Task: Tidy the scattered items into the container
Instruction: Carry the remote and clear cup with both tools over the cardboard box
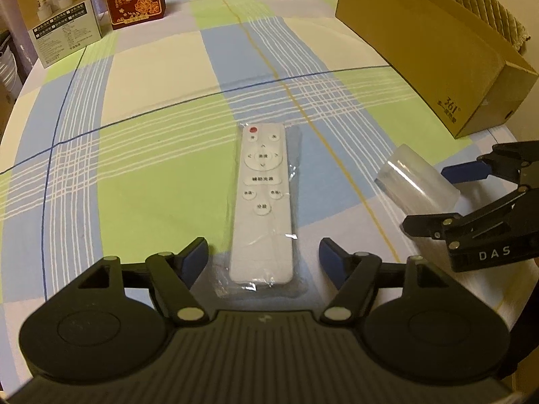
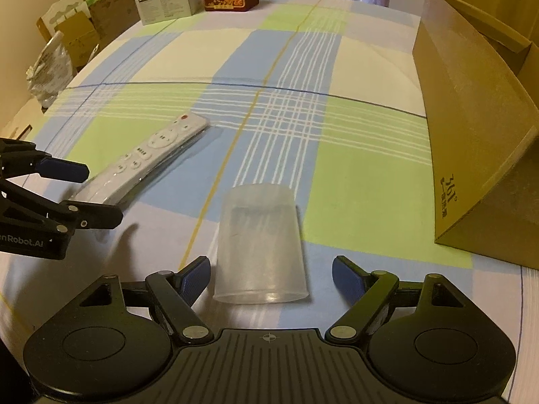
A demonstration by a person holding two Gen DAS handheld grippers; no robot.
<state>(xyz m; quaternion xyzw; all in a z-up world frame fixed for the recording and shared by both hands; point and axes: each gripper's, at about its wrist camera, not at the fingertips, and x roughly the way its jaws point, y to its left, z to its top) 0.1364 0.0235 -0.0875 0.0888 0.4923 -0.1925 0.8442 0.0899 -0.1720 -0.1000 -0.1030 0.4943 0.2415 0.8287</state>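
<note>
The white remote [image 1: 261,205] lies on the table [image 1: 151,141] straight ahead of the spread, empty left claw [image 1: 263,252], long axis running away between its fingers; the overturned cup [image 2: 261,245] likewise sits inside the released right claw [image 2: 271,271]; the cardboard box [image 2: 478,141] stands right of both.

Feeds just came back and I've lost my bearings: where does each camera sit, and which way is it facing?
Left wrist: on the left gripper, low over the table, facing the remote between its open fingers; the right gripper shows at right.
Right wrist: on the right gripper, facing the cup lying between its open fingers; the left gripper shows at left.
Shared: remote, cup, box, both grippers.
</note>
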